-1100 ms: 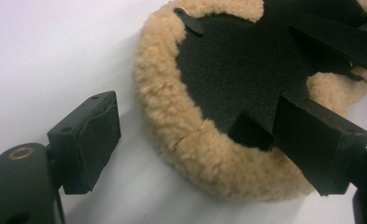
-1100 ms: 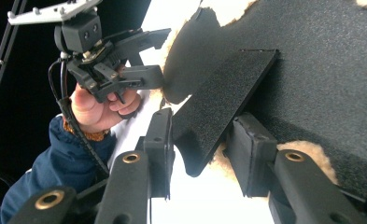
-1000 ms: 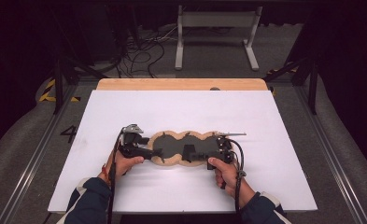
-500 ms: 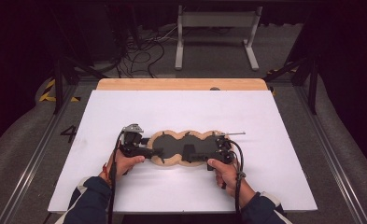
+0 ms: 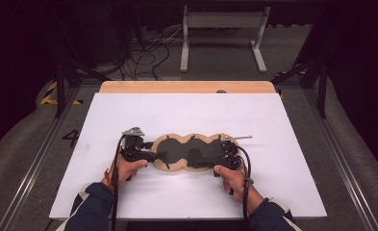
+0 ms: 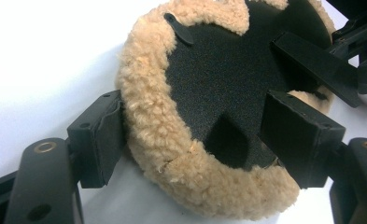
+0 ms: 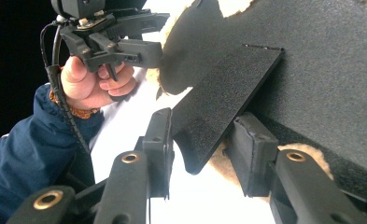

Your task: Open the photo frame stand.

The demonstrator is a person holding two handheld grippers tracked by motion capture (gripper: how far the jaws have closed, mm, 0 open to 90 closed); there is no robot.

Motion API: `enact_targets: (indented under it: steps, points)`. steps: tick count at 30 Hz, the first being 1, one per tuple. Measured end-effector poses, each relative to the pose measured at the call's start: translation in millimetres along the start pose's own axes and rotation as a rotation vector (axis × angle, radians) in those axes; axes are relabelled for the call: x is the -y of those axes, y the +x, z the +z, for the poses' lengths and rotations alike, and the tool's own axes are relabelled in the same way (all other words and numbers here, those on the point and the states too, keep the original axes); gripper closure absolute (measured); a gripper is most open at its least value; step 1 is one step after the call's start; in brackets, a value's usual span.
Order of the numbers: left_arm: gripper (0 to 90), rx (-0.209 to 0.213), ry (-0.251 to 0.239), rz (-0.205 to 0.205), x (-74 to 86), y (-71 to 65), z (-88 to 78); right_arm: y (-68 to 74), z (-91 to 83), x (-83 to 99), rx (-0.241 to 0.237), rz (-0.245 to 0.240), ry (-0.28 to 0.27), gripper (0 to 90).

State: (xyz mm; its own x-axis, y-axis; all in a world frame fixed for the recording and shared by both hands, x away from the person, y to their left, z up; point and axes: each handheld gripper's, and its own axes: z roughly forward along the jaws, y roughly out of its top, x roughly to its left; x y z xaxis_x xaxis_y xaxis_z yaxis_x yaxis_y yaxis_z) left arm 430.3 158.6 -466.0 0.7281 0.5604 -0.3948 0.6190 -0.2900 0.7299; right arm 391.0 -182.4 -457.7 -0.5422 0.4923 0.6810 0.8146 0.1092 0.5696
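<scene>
A long fleece pad (image 5: 191,151) with a black backing and a tan woolly rim lies flat at the middle of the white table (image 5: 186,110), its length running from nine o'clock to three o'clock. The left gripper (image 5: 150,156) sits at the pad's nine o'clock end, held in the person's left hand (image 5: 126,168). In the left gripper view its jaws straddle the rounded end of the pad (image 6: 228,112), one pad against the woolly rim (image 6: 153,126) and the other over the black backing; they have just been closing on it and stand fairly wide around that end. The right gripper (image 5: 215,161) sits at the pad's three o'clock end in the right hand (image 5: 232,178). In the right gripper view its jaws stand moderately apart with a stiff black flap (image 7: 218,102) of the backing between them; whether they pinch the flap I cannot tell.
</scene>
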Motion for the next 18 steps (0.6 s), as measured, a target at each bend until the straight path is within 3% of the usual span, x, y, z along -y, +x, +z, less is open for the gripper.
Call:
enact_targets:
  steps: [4,6,8,10,11,12,13,15,16,17,18]
  points:
    - [25.1,-0.023,0.014,0.044,-0.2,0.6,-0.4,0.0,0.1,1.2,-0.003,-0.036,-0.006,61.5]
    - [22.8,-0.022,0.022,0.007,2.0,5.0,1.5,-1.6,0.6,1.0,-0.008,-0.054,-0.012,61.3]
    - [22.2,-0.009,0.022,0.005,2.0,6.2,1.1,-2.5,1.1,0.5,-0.009,-0.072,-0.016,61.2]
    - [21.2,-0.018,0.038,0.035,1.1,3.1,2.3,-0.7,0.2,0.7,0.01,-0.116,-0.017,63.6]
    - [20.6,-0.015,0.042,0.044,0.6,2.4,2.9,1.5,-0.2,0.7,0.019,-0.155,-0.01,78.4]
    - [20.7,-0.016,0.044,0.045,0.5,1.6,3.6,5.1,0.7,1.7,0.04,-0.195,0.005,87.4]
    - [20.5,-0.023,0.048,0.05,0.2,0.7,3.9,6.8,4.1,3.9,0.071,-0.206,0.013,89.0]
    - [21.1,-0.026,0.05,0.044,0.5,0.1,3.0,3.1,7.4,5.4,0.007,-0.126,0.002,83.4]
    - [21.4,-0.028,0.049,0.046,0.5,0.5,2.8,3.8,6.8,4.5,0.015,-0.135,0.003,83.0]
    - [21.9,-0.028,0.048,0.044,0.6,0.9,2.7,5.2,5.0,4.2,0.032,-0.142,-0.003,76.8]
    - [22.1,-0.028,0.049,0.044,0.5,1.1,2.5,7.1,1.0,3.1,0.072,-0.142,-0.017,71.9]
